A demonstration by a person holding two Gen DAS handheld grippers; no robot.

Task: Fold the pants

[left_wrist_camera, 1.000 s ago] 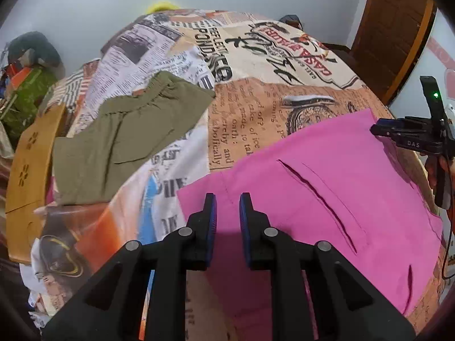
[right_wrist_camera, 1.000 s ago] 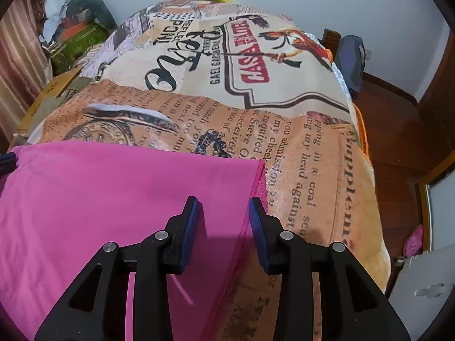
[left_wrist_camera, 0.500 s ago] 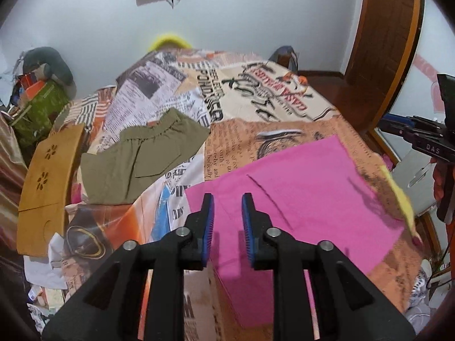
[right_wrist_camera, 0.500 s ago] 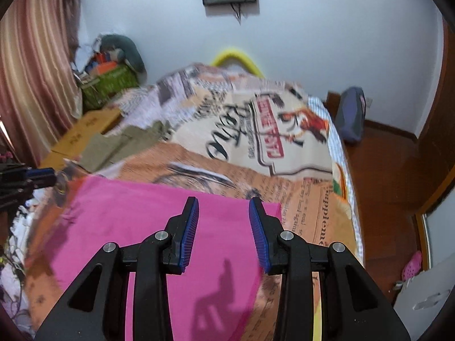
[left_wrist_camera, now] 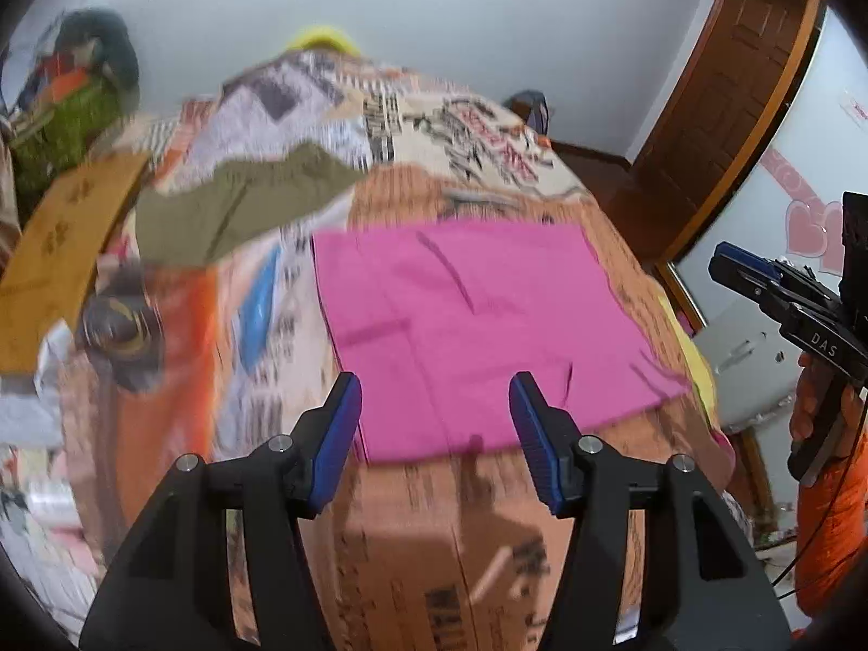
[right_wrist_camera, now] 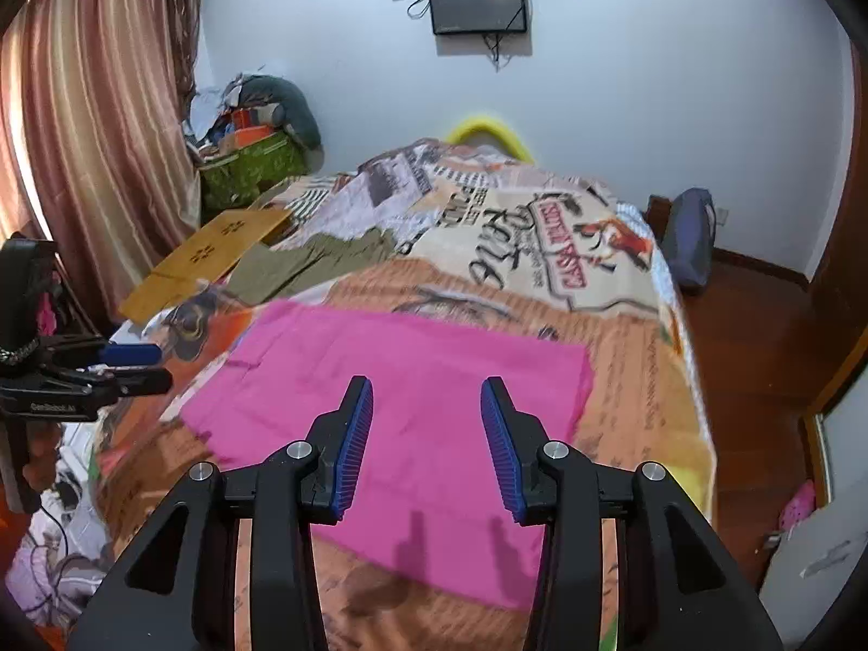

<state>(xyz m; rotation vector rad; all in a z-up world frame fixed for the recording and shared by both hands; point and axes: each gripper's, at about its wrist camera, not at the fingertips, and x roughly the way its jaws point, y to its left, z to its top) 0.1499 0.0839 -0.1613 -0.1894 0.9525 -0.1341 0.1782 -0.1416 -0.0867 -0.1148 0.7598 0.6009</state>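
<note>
hovering above the bed, left claw [left_wrist_camera: 435,420] released, jaws spread wide, nothing between them. right claw [right_wrist_camera: 427,442] likewise released and holding nothing, raised over the near edge of the bed. pink pants [right_wrist_camera: 412,407] lie flat as a folded rectangle on the printed blanket [right_wrist_camera: 542,266], touching neither claw. olive shorts [right_wrist_camera: 314,263] lie farther up the bed, apart from the pants, beside a wooden board [right_wrist_camera: 211,249]. left view motion-blurred.
</note>
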